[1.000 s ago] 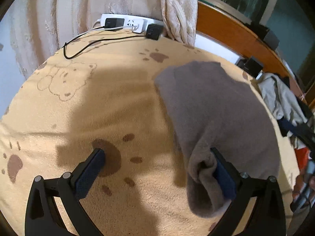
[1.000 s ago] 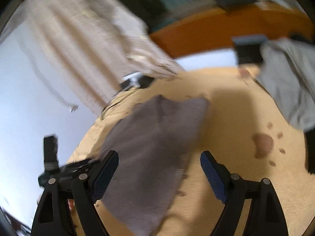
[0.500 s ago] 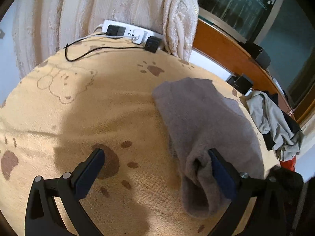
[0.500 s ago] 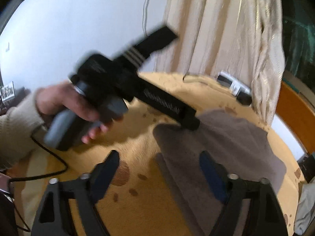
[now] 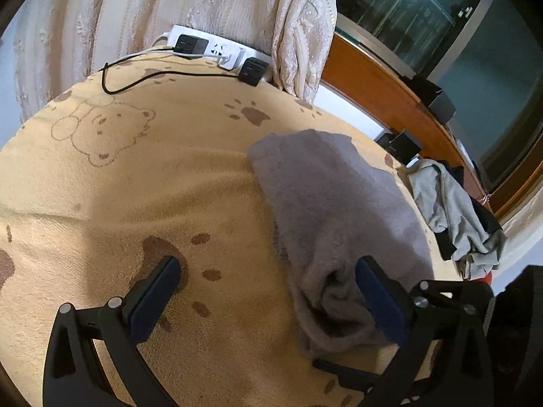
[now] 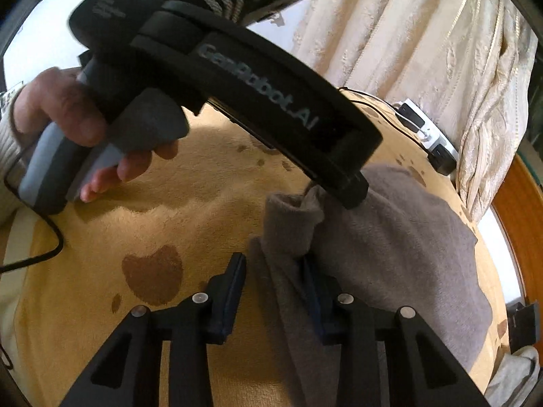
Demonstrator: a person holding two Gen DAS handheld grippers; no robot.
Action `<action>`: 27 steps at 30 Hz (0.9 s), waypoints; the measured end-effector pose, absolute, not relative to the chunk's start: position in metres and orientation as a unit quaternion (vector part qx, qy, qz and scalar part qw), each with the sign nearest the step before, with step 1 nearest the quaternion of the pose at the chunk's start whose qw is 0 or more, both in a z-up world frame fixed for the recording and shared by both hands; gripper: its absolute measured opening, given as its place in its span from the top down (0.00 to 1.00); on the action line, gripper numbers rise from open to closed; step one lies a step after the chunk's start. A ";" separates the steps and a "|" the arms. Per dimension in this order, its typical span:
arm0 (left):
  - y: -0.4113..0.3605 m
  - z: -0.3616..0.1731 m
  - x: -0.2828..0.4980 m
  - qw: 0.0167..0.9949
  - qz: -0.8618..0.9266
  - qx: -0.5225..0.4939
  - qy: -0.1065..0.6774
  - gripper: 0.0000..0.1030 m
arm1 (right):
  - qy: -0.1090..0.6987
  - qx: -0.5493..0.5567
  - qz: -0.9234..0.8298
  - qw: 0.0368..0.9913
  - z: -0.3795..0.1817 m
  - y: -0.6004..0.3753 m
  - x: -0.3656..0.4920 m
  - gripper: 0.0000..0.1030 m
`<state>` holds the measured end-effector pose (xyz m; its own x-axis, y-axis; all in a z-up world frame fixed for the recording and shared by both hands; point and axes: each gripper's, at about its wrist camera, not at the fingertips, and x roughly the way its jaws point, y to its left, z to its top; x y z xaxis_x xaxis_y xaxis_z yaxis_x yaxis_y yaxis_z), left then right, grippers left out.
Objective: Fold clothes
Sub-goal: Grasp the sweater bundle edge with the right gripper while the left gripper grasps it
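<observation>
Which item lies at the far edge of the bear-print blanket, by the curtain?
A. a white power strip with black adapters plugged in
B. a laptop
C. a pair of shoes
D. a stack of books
A: the white power strip with black adapters plugged in sits at the bear-print blanket's far edge, below the cream curtain, its black cable trailing onto the blanket.

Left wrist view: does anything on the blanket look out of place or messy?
Yes. The grey garment is bunched at its near end instead of lying flat. A crumpled pile of clothes hangs over the blanket's right edge. A power strip and a loose black cable sit at the far edge, close to the folding area.
</observation>
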<state>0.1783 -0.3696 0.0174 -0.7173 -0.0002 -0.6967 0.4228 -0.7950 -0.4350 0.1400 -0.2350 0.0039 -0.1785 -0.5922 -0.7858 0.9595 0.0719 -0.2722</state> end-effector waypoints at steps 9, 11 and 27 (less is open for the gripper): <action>-0.389 0.009 0.190 0.093 -0.859 0.330 0.380 0.00 | 0.327 0.248 -0.722 0.557 0.028 -0.219 0.108 0.85; -0.393 0.007 0.190 0.075 -0.850 0.326 0.406 0.00 | 0.316 0.243 -0.732 0.552 0.036 -0.214 0.103 0.85; -0.395 -0.003 0.159 -0.059 -0.736 0.350 0.576 0.00 | 0.280 0.213 -0.763 0.542 0.066 -0.193 0.103 0.85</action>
<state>0.1592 -0.3949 -0.0025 -0.7476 0.4905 -0.4478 0.3161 -0.3302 -0.8894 0.1029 -0.1930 0.0664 -0.3218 -0.7081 -0.6285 0.9466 -0.2552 -0.1972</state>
